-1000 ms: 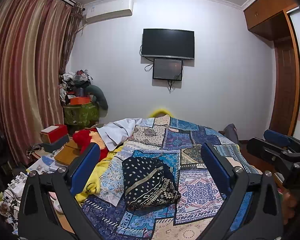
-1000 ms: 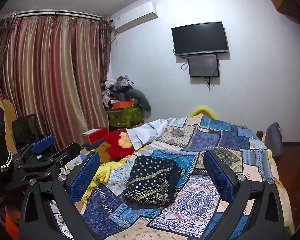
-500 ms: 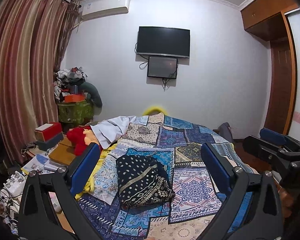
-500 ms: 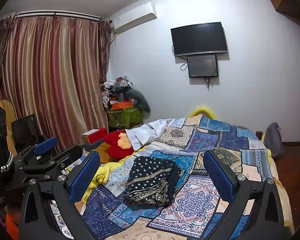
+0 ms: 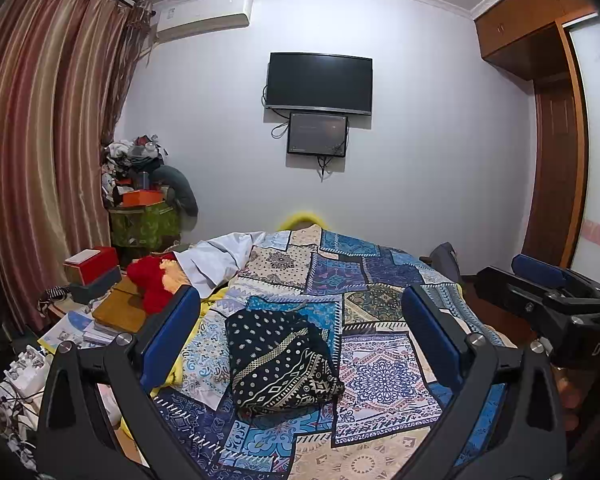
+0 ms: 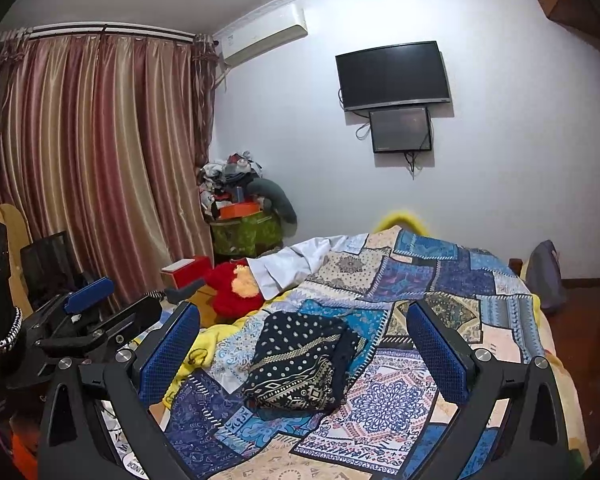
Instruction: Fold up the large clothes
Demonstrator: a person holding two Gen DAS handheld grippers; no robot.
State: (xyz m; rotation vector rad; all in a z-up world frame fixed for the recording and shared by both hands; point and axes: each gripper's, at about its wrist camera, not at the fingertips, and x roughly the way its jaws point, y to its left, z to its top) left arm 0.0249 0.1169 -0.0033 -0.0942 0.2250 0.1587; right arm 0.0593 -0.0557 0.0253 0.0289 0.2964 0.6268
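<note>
- The bed [image 5: 380, 376] with its patchwork quilt serves as the work surface, broad and flat enough for a big garment.
- The dark patterned garment [image 5: 280, 364] lies on the quilt near the middle, already a compact bundle, so I'd judge the folding nearly or fully done.
- The left gripper [image 5: 300, 336] hangs above the bed, fingers spread wide, holding nothing.
- The right gripper [image 6: 304, 344] hovers likewise, spread and empty, apart from the garment.
</note>
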